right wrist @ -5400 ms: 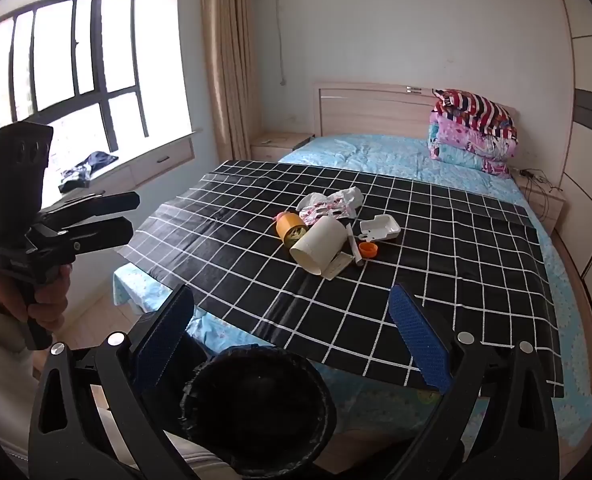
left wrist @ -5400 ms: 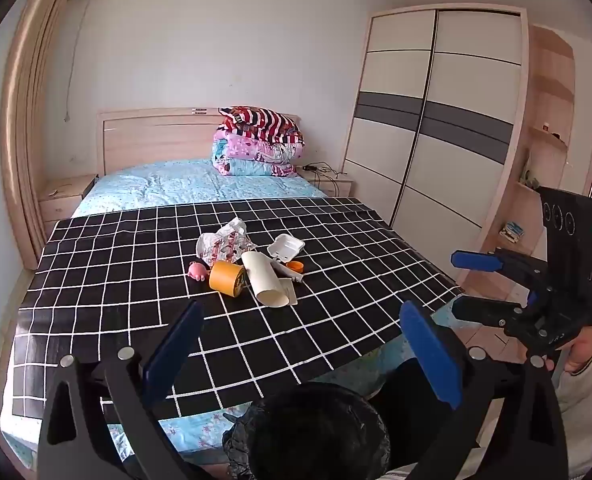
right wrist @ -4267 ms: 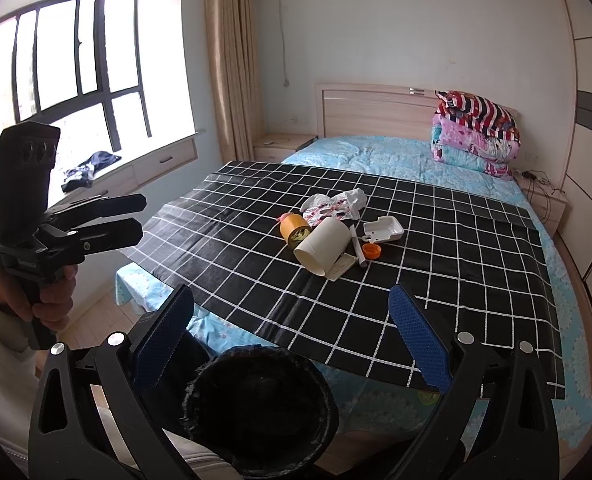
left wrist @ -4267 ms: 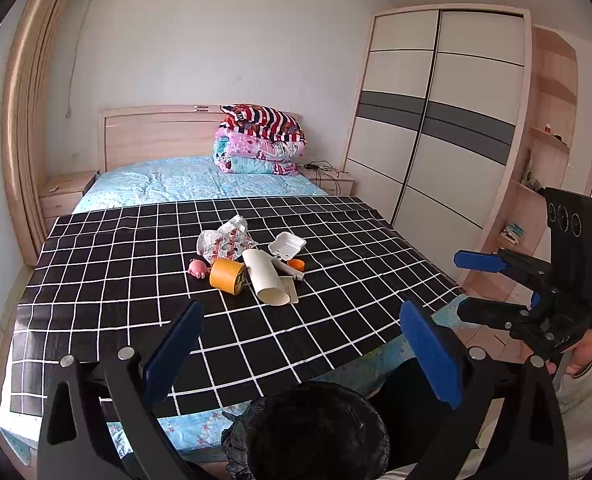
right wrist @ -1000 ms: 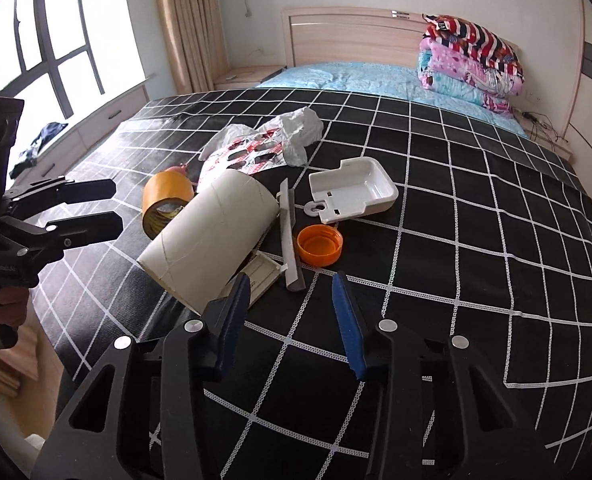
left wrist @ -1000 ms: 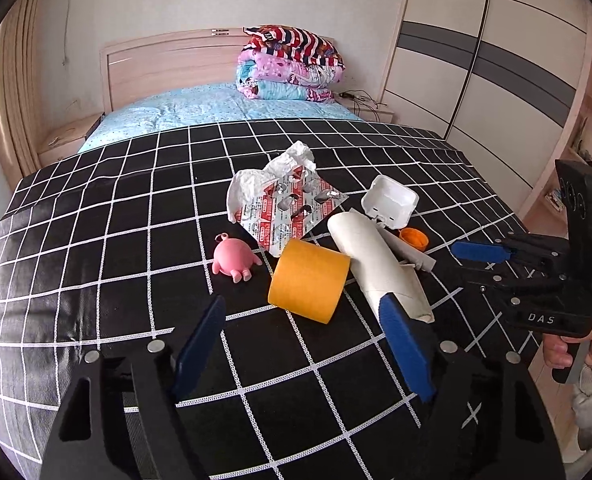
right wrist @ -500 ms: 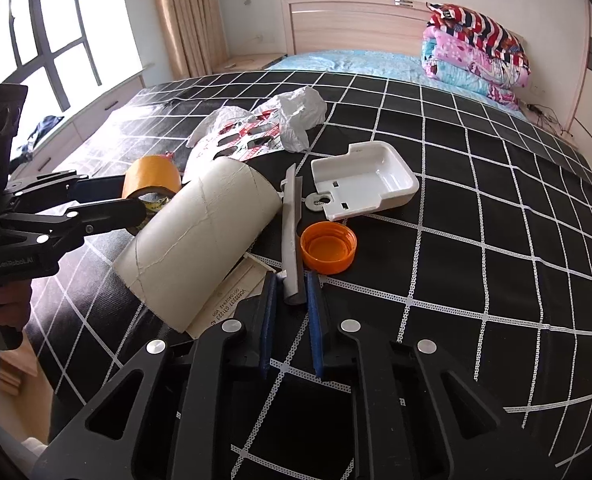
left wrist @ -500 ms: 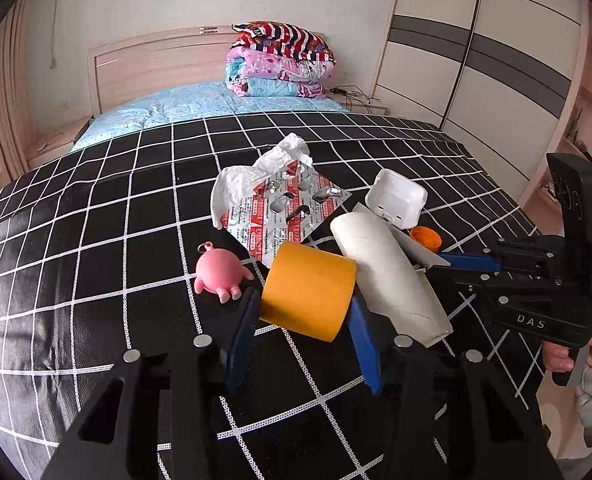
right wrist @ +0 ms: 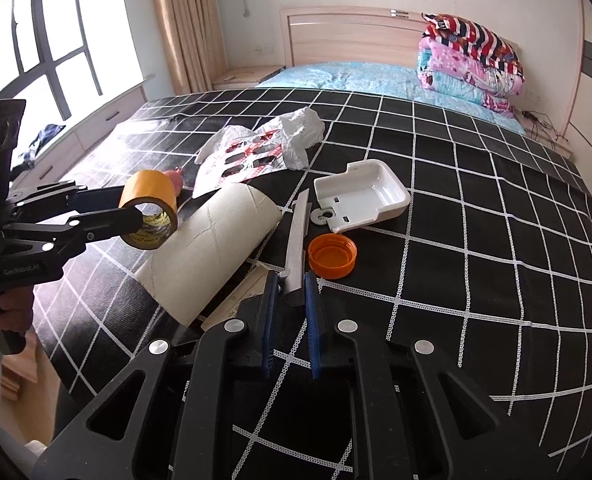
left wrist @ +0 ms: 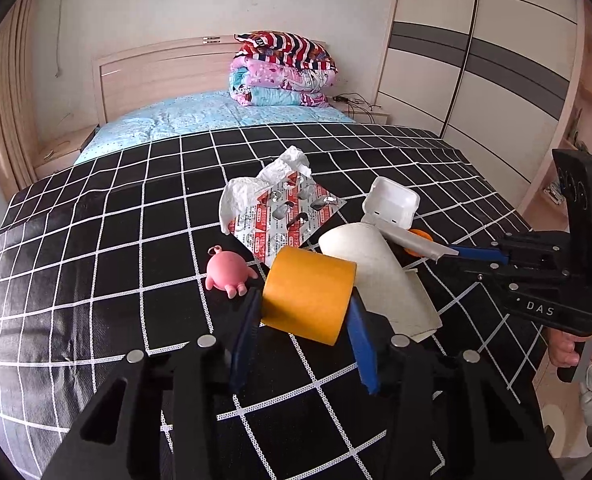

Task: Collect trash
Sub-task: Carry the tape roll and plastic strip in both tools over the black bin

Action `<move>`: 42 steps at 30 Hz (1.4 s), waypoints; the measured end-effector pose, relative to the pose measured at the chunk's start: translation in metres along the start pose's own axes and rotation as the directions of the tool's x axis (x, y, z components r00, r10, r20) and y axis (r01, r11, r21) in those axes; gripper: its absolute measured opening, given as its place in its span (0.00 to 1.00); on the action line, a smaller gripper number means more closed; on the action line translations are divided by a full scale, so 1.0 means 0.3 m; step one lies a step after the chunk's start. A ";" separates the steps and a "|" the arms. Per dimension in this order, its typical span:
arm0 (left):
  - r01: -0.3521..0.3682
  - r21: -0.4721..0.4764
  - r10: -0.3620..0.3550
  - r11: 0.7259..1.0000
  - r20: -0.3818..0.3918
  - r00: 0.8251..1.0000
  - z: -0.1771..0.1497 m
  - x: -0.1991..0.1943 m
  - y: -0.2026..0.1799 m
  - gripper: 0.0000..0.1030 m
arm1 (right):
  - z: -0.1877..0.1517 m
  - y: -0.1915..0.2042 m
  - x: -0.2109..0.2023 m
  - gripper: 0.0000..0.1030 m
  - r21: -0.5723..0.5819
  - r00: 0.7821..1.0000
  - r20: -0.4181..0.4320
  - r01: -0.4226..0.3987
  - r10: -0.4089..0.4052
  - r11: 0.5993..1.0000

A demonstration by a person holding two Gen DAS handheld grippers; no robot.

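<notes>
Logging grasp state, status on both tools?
Left tool shut on tape roll. Right tool shut on grey strip. Cardboard tube and orange cap lie against them.

One tape roll [left wrist: 308,294], one orange cap [right wrist: 332,256], one white tray [right wrist: 362,195], one pink toy [left wrist: 228,274].

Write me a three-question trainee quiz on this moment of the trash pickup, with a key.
1. True or false: the left gripper is shut on the yellow tape roll.
2. What does the right gripper clamp? A) orange cap B) grey strip C) white tray
3. Which small toy lies beside the tape roll?

Key:
1. True.
2. B: the grey strip; the orange cap and white tray lie free on the checked cloth.
3. The pink toy.
</notes>
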State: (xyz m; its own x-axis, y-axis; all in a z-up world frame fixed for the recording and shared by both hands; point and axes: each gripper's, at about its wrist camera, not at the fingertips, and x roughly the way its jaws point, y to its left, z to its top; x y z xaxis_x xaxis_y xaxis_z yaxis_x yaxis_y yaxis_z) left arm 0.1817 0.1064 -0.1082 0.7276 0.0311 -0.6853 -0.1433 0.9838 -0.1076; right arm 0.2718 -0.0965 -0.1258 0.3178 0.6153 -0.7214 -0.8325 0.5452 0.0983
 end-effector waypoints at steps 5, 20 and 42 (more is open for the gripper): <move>-0.012 0.005 0.012 1.000 0.025 1.000 -0.003 -0.061 -0.007 0.40 | -0.004 0.018 -0.056 0.12 -0.006 1.000 0.024 0.000 0.000 1.000; -0.004 0.044 -0.001 0.999 0.105 0.995 -0.050 -0.282 -0.126 0.40 | -0.067 0.118 -0.271 0.12 -0.067 0.995 0.103 0.013 -0.006 0.998; 0.051 0.099 -0.057 0.994 0.053 0.997 -0.319 -0.454 -0.311 0.40 | -0.361 0.331 -0.521 0.12 -0.189 0.995 0.043 -0.077 0.087 0.979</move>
State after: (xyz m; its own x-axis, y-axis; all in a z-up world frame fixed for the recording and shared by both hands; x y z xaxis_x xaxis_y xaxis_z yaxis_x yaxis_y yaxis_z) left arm 0.0318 -0.0065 -0.0739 0.7694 -0.0156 -0.6386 -0.0387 0.9967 -0.0711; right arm 0.0904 -0.2002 -0.0775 0.2636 0.6843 -0.6799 -0.9254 0.3783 0.0220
